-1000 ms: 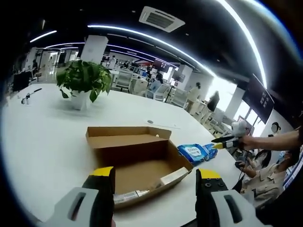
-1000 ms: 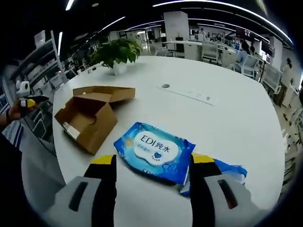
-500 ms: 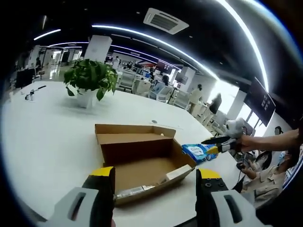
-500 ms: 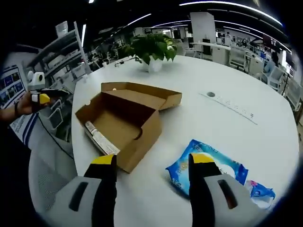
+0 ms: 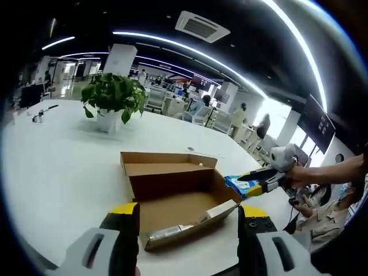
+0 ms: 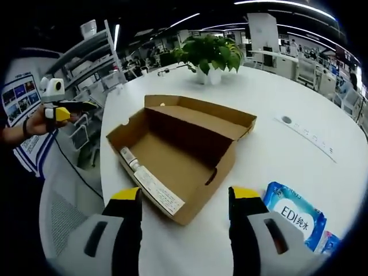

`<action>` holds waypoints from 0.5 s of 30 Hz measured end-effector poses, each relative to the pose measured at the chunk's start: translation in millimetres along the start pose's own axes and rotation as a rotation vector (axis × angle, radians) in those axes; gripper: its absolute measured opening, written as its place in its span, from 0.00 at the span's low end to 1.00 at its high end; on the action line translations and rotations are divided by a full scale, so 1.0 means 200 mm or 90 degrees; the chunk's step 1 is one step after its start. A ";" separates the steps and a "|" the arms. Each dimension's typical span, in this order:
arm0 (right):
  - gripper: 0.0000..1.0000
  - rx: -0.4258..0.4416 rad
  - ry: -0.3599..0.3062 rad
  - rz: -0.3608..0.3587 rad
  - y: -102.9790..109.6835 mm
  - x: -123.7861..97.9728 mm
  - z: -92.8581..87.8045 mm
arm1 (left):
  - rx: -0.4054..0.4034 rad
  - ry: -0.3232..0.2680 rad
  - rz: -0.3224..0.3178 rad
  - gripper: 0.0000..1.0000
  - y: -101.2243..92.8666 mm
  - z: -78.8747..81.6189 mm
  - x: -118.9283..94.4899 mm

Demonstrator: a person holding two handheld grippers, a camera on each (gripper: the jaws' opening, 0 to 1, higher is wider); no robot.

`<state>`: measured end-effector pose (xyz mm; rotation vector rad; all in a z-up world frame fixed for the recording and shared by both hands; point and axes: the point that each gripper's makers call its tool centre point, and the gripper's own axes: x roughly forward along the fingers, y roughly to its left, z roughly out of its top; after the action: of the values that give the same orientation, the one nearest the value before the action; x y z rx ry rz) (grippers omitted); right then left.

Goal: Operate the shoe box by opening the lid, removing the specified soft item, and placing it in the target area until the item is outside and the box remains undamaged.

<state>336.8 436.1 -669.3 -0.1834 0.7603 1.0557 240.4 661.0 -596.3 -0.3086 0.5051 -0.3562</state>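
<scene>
I am holding both hand-held grippers, left [image 5: 184, 215] and right [image 6: 183, 198], with jaws apart and gripping nothing. The shoe box [image 6: 181, 152] is sitting open on the white surface [image 6: 287, 155], lid folded back. The blue wet-wipes pack [image 6: 294, 215] is lying outside, just beside the box. Risk: the right gripper, hovering near the box's front wall, could dent the cardboard.

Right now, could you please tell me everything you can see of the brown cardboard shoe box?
The brown cardboard shoe box sits open and looks empty on the white table, its hinged lid folded back flat behind it. A white printed label runs along one short wall, and a side wall has a notch. Nothing grips it; both grippers hover apart.
</scene>
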 end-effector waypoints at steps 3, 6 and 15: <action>0.57 0.000 -0.002 0.003 0.01 0.01 0.01 | 0.009 0.003 0.002 0.71 0.01 0.00 0.01; 0.56 -0.007 0.000 0.007 0.02 0.03 0.04 | 0.017 0.004 0.002 0.71 0.01 0.02 0.02; 0.56 -0.014 0.032 0.013 -0.05 0.10 0.06 | 0.019 -0.013 -0.010 0.71 0.04 0.09 0.08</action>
<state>356.2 451.1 -674.7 -0.2219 0.7969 1.0833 263.5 664.8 -591.1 -0.2874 0.4769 -0.3759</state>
